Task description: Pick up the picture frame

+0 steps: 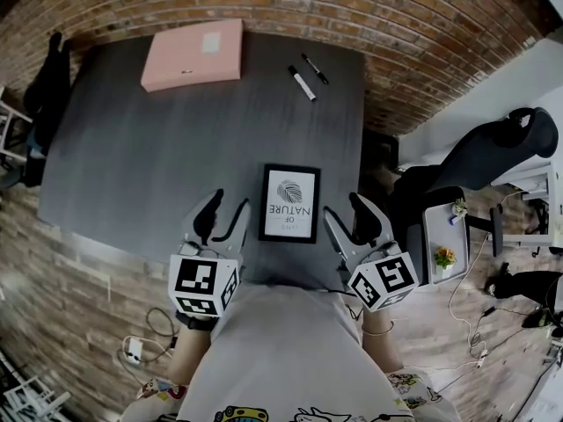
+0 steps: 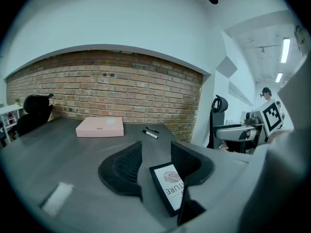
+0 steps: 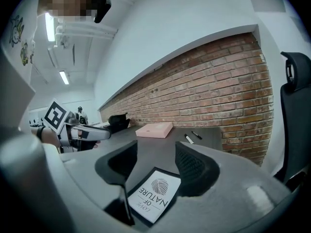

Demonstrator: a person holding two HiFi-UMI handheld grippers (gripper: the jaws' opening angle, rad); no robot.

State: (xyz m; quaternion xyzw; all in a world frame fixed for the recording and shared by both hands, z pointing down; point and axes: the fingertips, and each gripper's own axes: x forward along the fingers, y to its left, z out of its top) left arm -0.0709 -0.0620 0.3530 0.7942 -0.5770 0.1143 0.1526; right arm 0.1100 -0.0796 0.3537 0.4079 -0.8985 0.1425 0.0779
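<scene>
The picture frame (image 1: 289, 202) lies flat on the dark table (image 1: 132, 165), near the edge closest to the person, with its print facing up (the word NATURE under a round pattern). It lies between the two tools. The left gripper (image 1: 224, 214) is just beside its left side and the right gripper (image 1: 349, 215) just beside its right side. Both have their jaws apart and grasp nothing, and a small gap separates each from the frame. At the far side of the table lie a pink box (image 1: 192, 54) and two markers (image 1: 302, 83), with a brick wall (image 1: 422, 33) behind.
</scene>
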